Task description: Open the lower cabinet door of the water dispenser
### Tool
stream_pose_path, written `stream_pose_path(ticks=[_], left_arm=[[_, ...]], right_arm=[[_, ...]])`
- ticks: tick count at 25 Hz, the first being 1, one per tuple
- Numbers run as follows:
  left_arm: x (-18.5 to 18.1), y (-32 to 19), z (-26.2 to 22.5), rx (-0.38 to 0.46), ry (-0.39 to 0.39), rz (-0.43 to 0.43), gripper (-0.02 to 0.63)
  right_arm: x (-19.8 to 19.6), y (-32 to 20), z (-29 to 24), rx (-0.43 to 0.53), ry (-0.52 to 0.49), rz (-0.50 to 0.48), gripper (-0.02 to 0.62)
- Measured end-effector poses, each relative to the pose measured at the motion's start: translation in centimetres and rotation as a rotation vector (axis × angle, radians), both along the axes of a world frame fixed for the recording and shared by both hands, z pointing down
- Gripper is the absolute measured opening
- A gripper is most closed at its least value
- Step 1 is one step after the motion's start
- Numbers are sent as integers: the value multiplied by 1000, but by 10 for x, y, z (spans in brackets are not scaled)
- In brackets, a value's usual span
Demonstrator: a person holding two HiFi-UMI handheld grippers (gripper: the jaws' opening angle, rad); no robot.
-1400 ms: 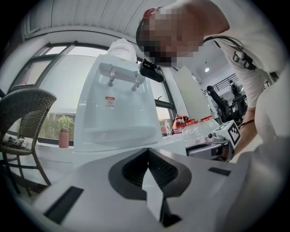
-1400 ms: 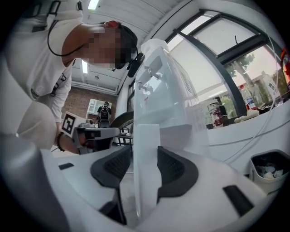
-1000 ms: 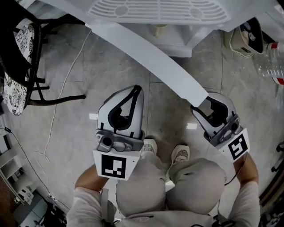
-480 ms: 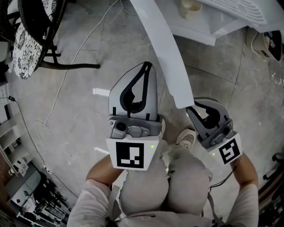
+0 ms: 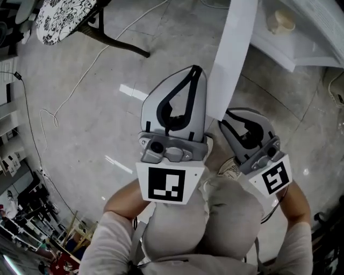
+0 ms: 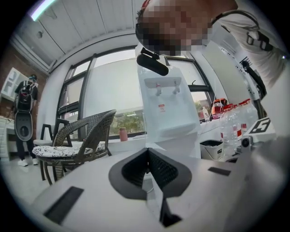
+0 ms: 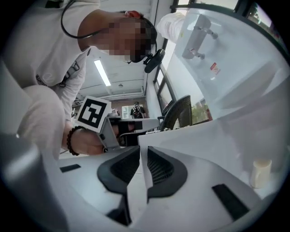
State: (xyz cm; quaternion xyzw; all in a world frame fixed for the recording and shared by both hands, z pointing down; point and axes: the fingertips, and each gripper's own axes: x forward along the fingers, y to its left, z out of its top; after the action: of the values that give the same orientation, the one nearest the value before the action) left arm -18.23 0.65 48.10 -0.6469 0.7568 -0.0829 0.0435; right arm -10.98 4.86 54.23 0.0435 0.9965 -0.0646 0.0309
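Observation:
The white water dispenser (image 6: 165, 104) stands ahead of me. Its lower cabinet door (image 5: 232, 59) is swung wide out and shows as a long white panel in the head view. My right gripper (image 5: 223, 122) is at the door's free end, and the door's edge (image 7: 204, 145) runs between the pads. The right gripper (image 7: 141, 156) is shut on that edge. To the left of the door, my left gripper (image 5: 194, 72) is shut with nothing in it; its pads meet in the left gripper view (image 6: 147, 158). A pale cup (image 5: 281, 20) stands inside the open cabinet.
A wicker chair with a patterned cushion (image 5: 70, 11) stands at the left, with a thin cable (image 5: 48, 118) trailing over the tiled floor. Large water bottles (image 6: 235, 120) and a small bin (image 6: 211, 148) are to the right of the dispenser. A person (image 6: 23, 118) stands far left.
The door has swung further open, from slanting across the view to pointing almost straight out. Both grippers have moved back with it, the right one staying at the door's end.

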Motion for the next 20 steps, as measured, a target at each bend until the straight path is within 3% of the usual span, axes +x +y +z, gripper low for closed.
stream_pose_path(ticks=[13,20], left_arm=[[-69,29,7,26,6,-121,6],[-91,32,4,53,2,-152,5]], right_arm=[[-83,17,-2,41,43,-57,52],[-109,17,-4,42,28,-80,48]])
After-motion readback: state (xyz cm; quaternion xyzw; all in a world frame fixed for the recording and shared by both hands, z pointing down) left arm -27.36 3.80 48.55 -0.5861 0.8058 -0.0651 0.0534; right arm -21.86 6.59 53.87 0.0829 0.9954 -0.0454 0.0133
